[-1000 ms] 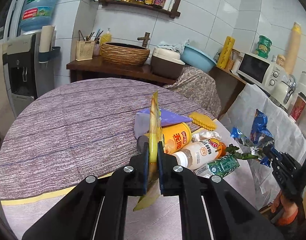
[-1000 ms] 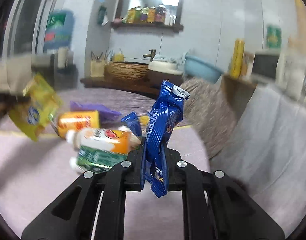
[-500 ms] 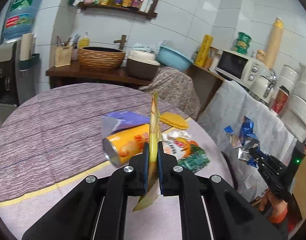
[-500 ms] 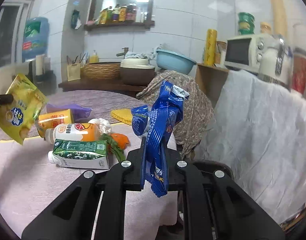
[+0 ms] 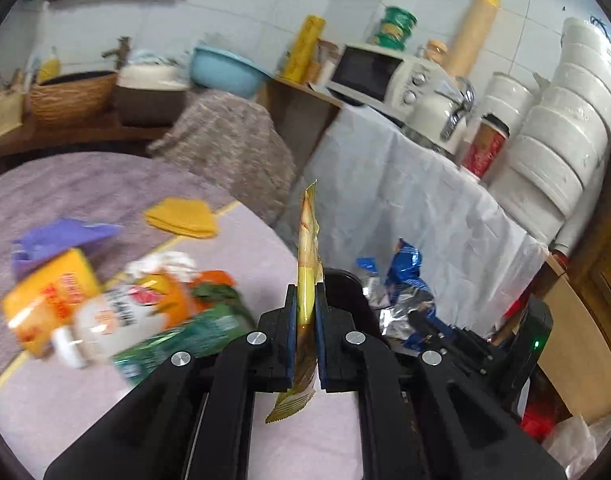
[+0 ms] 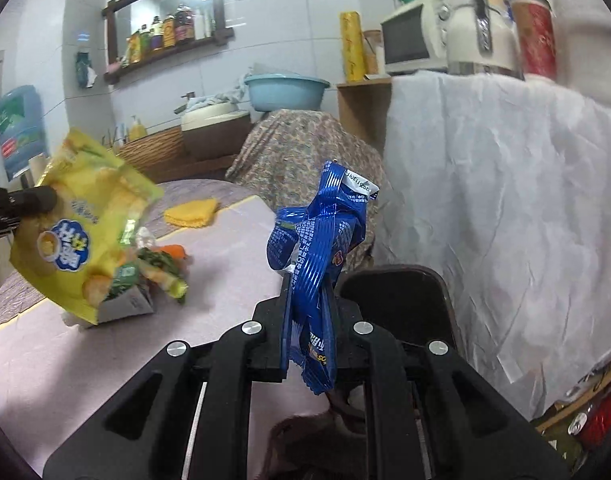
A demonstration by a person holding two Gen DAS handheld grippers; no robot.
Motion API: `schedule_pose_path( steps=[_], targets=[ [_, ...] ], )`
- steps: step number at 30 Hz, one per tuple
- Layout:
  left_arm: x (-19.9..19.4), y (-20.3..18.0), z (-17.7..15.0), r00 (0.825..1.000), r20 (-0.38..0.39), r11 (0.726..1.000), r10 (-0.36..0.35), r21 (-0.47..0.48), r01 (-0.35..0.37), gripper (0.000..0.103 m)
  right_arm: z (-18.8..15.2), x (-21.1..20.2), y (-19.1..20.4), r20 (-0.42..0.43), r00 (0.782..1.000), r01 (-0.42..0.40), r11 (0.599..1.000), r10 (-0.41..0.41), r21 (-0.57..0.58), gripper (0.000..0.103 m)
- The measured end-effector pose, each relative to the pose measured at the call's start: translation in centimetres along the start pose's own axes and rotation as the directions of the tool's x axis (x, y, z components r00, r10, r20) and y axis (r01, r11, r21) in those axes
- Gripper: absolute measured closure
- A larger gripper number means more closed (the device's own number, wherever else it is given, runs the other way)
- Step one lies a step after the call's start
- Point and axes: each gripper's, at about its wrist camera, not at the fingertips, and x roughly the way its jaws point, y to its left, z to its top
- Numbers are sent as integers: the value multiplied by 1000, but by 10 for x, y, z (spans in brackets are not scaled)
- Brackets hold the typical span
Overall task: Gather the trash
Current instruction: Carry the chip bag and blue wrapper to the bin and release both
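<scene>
My left gripper [image 5: 306, 316] is shut on a yellow snack bag [image 5: 307, 272], seen edge-on and held upright above the table's right edge. The same yellow snack bag [image 6: 85, 224] shows flat at the left of the right wrist view. My right gripper [image 6: 308, 300] is shut on a crumpled blue wrapper [image 6: 321, 236], over a dark chair back [image 6: 397, 292] beside the table. That blue wrapper [image 5: 405, 276] and the right gripper [image 5: 421, 316] lie just right of my left fingers. An orange can [image 5: 49, 296], a white bottle [image 5: 117, 316] and a green carton [image 5: 185, 340] lie on the table.
A round table [image 5: 85, 184] with a purple cloth holds a purple bag [image 5: 57, 236] and a yellow cloth [image 5: 183, 218]. A white-draped counter [image 5: 417, 208] with a microwave [image 5: 377, 74] and a kettle stands to the right. A cloth-covered chair [image 6: 301, 144] stands behind the table.
Both grippers swung right toward the table's edge, wrappers still held. The right gripper has come close beside the left one, and the pile of trash has slid to the left of both views.
</scene>
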Motion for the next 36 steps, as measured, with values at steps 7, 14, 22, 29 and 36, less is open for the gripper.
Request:
schedule_pose_path(
  steps=[7, 14, 22, 29, 36],
  targets=[
    [97, -51, -2, 987, -156, 998, -30, 52, 39, 94, -27, 36, -59, -115, 992, 71, 992, -59, 108, 89],
    [173, -81, -9, 967, -253, 996, -1, 88, 24, 94, -59, 82, -106, -225, 970, 138, 968, -89, 209, 89],
    [239, -97, -19, 943, -325, 994, 67, 109, -34, 94, -80, 101, -129, -269, 957, 176, 952, -106, 250, 84],
    [255, -99, -22, 935, -347, 996, 69, 81, -44, 57, -92, 97, -140, -275, 951, 213, 941, -139, 262, 47],
    [230, -104, -20, 960, -273, 992, 67, 117, -36, 27, -88, 87, -140, -264, 956, 209, 933, -131, 293, 37]
  ],
)
